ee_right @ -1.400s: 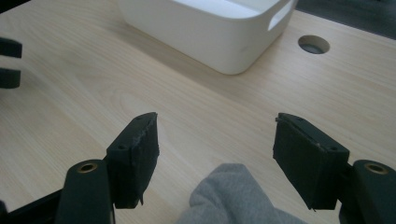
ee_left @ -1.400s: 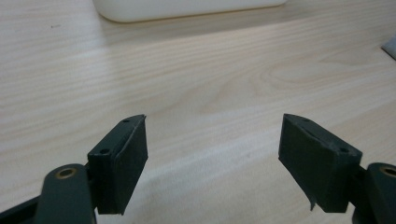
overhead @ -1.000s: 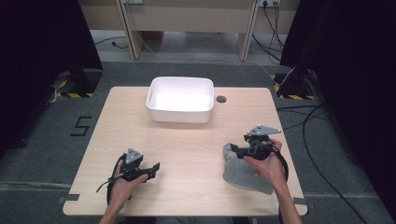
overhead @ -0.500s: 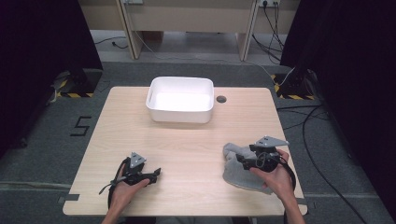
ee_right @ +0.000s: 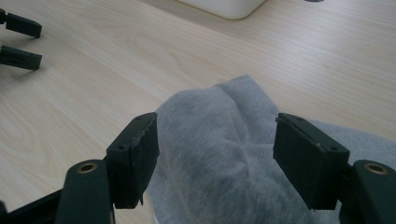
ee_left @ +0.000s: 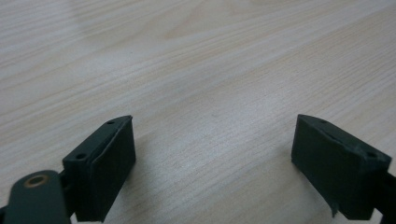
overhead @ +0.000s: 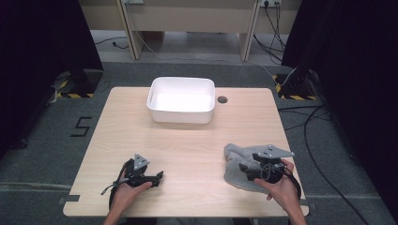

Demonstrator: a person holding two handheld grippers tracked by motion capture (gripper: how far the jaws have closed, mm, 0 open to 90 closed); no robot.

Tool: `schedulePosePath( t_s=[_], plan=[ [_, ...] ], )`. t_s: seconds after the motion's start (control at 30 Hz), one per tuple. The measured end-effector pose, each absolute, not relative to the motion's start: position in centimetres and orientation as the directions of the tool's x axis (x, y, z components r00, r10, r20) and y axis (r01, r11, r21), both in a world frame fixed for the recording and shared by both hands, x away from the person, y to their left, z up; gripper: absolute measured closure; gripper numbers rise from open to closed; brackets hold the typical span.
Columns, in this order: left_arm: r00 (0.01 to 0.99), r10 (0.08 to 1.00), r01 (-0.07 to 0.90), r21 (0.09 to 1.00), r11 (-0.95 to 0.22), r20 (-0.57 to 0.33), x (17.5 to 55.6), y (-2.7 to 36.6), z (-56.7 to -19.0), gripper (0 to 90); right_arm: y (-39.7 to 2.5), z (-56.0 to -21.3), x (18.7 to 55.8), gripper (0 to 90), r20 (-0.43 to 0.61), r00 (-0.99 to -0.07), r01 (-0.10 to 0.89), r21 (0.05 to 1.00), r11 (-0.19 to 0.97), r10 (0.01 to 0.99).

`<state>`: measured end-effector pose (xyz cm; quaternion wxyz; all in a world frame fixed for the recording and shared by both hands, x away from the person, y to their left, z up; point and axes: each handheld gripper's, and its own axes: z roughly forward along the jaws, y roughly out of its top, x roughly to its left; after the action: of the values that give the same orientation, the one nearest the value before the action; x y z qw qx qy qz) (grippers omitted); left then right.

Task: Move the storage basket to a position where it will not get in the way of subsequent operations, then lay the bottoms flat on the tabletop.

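Cloth (ee_right: 219, 154), grey and bunched, lay between the wide-open jaws of the right gripper (ee_right: 215, 156), apparently not yet clamped. The left gripper (ee_left: 212, 158) stood open over bare table (ee_left: 196, 70), holding nothing. Grasping and moving remained ahead.

Open tabletop (overhead: 187, 150): bare wood lay between the two grippers.
Obstacle, far edge: white tub (overhead: 181, 100) stood centrally.
Obstacle, right: grey cloth (overhead: 233, 164) apparently lay bunched, between the right gripper's (ee_right: 215, 154) spread jaws.

One grey cloth (overhead: 234, 165), one white tub (overhead: 181, 99), two grippers.
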<state>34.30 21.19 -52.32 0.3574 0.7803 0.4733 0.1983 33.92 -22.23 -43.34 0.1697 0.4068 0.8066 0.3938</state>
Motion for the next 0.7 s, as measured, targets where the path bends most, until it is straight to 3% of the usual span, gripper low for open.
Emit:
schedulePosePath(
  t_s=[0.6, 0.7],
  plan=[
    [0.482, 0.875, 0.597, 0.743, -0.303, -0.031, 34.4, 21.1, -52.3, 8.3, -22.1, -44.2, 33.3, 31.0, 0.047, -0.628, 0.527, 0.760, 0.381, 0.777],
    [0.483, 0.875, 0.597, 0.742, -0.304, -0.030, 34.4, 21.1, -52.3, 8.3, -22.1, -44.7, 33.5, 34.6, 0.054, -0.633, 0.537, 0.749, 0.387, 0.773]
  ],
)
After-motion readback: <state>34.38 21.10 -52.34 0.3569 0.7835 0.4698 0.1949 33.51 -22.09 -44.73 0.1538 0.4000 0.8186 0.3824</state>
